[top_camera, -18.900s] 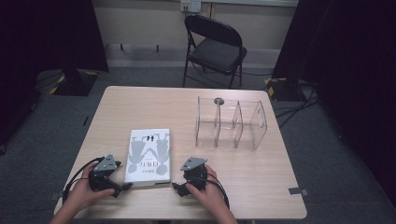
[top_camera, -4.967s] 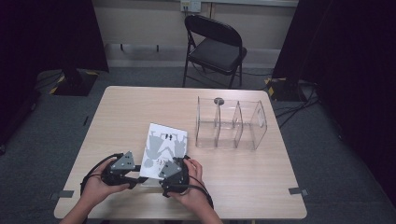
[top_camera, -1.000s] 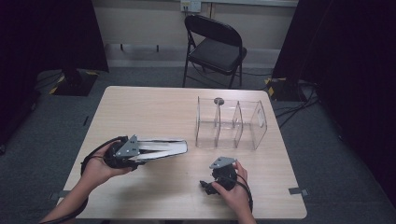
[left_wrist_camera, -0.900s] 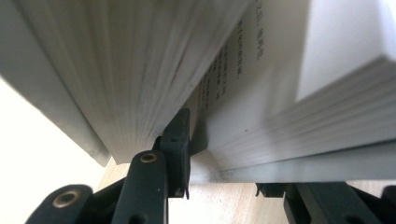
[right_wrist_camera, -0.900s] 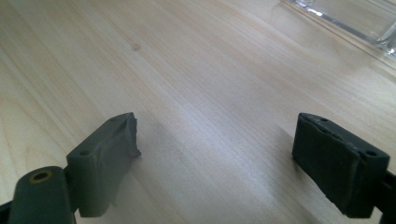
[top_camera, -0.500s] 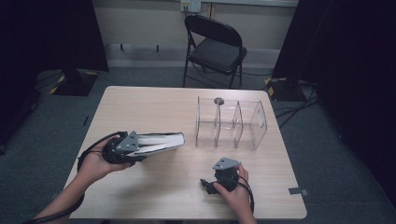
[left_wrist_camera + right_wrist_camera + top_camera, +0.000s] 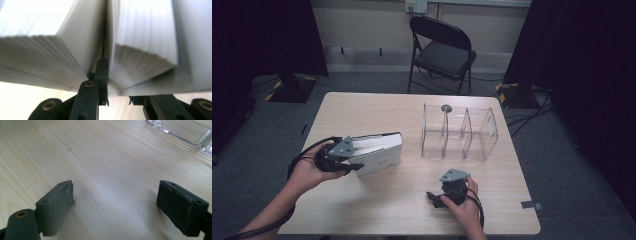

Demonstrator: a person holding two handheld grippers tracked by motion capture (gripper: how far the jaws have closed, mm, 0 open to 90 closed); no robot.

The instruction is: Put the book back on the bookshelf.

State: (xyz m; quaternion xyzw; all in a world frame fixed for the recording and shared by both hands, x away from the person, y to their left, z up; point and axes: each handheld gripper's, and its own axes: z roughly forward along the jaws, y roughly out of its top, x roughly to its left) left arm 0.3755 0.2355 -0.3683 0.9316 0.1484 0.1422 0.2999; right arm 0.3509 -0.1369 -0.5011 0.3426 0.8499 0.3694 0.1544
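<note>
- Nearest the person, the right gripper (image 7: 454, 186) rests on the tabletop (image 7: 377, 205) by its near edge, its jaws wide apart with bare wood between them.
- In the left gripper view, the book's (image 7: 140, 37) covers run off the frame; one jaw is wedged into the page block and the other is hidden under the right-hand part.
- The left gripper (image 7: 343, 155) is clamped on the book (image 7: 379, 150), its jaws having just been closing on those pages. The book juts right from the jaws, above the tabletop's left half.
- Open tabletop lies between the book and the clear divider rack (image 7: 459, 132), which stands near the far right edge.
- Behind the table stands a folding chair (image 7: 442, 50).
</note>
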